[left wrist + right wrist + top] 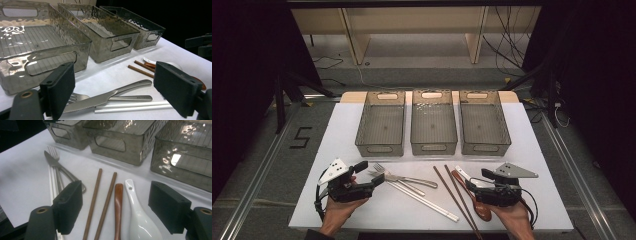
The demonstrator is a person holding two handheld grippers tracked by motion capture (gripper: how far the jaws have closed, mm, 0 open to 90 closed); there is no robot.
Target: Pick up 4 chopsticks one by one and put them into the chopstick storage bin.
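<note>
On a white mat (362,125) lies cutlery: a steel fork (384,172), a steel knife (412,181), white chopsticks (422,200), brown chopsticks (457,197), a wooden spoon (479,207) and a white ceramic spoon (462,173). My left gripper (371,174) is held at the front left beside the fork's tines, open. Over the knife (105,97) the left gripper (115,75) has nothing between its pads. My right gripper (476,186) hovers at the front right, open. In its own view the right gripper (116,192) frames the brown chopsticks (96,195), the wooden spoon (118,200) and the white spoon (136,215).
Three smoky see-through bins stand side by side at the back of the mat: left bin (379,147), middle bin (433,147), right bin (486,147). Beyond the mat's far edge are wooden table legs and loose cables on the floor.
</note>
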